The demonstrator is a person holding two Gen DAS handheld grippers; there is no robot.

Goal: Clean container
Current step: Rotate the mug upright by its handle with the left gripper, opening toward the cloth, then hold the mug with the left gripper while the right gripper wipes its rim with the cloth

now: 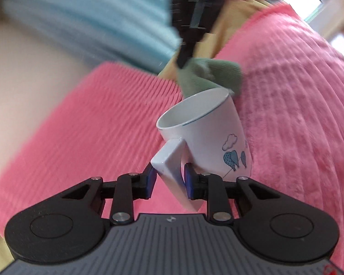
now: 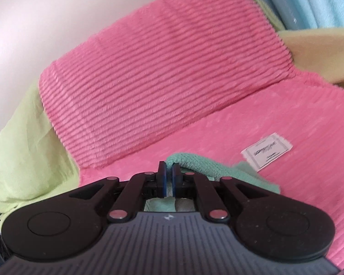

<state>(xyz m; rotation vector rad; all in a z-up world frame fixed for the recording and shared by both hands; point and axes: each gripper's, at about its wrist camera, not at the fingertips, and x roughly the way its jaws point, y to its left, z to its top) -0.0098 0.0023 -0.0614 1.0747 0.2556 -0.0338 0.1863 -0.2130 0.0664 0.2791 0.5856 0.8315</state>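
Two grippers divide the job: the left gripper [image 1: 169, 178] pinches the white mug [image 1: 206, 133] by its handle, mouth tilted outward beyond the fingertips, so the right gripper [image 2: 169, 178], clamped on the green cloth [image 2: 195, 162], can wipe inside.

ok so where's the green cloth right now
In the left wrist view, the green cloth hangs from the right gripper, touching the far rim of the white ceramic mug over the pink ribbed blanket.

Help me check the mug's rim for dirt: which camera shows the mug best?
The left wrist view. It shows the white mug tilted, its handle clamped by the left gripper, with the open rim and the green cloth behind it. The right wrist view shows only cloth, no mug.
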